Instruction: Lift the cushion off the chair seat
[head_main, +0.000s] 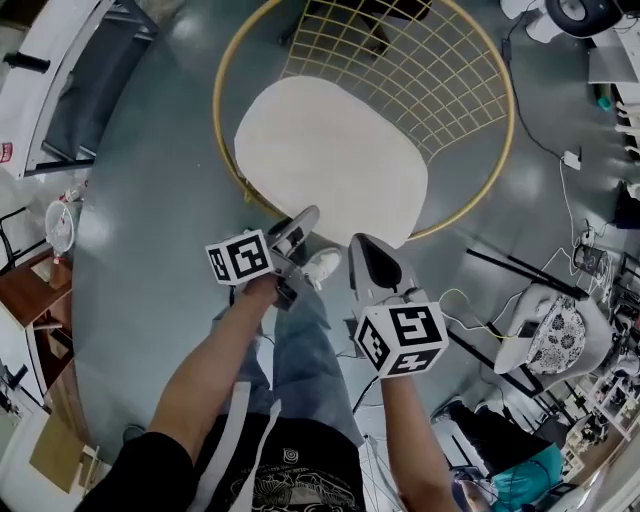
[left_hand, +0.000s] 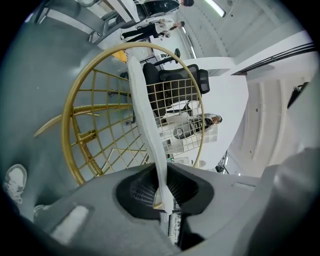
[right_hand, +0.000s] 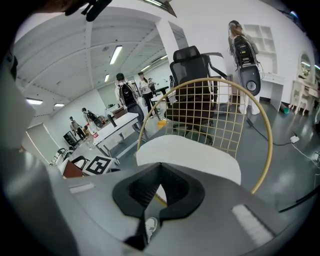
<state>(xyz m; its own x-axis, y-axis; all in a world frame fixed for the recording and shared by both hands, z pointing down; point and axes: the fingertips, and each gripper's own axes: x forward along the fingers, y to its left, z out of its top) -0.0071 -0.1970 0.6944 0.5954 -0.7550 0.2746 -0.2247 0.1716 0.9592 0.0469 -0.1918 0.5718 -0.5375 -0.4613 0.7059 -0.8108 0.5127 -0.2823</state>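
A white oval cushion lies on the seat of a gold wire chair. My left gripper is at the cushion's near edge and shut on it. In the left gripper view the cushion shows edge-on, pinched between the dark pads of that gripper, with the chair's gold rim behind. My right gripper hovers just short of the same near edge, shut, holding nothing. In the right gripper view the cushion and the chair back lie beyond the right gripper.
The person's white shoe stands on the grey floor just below the seat. A black office chair stands behind the wire chair. Cables run across the floor at right, near a patterned seat. Low wooden furniture stands at left.
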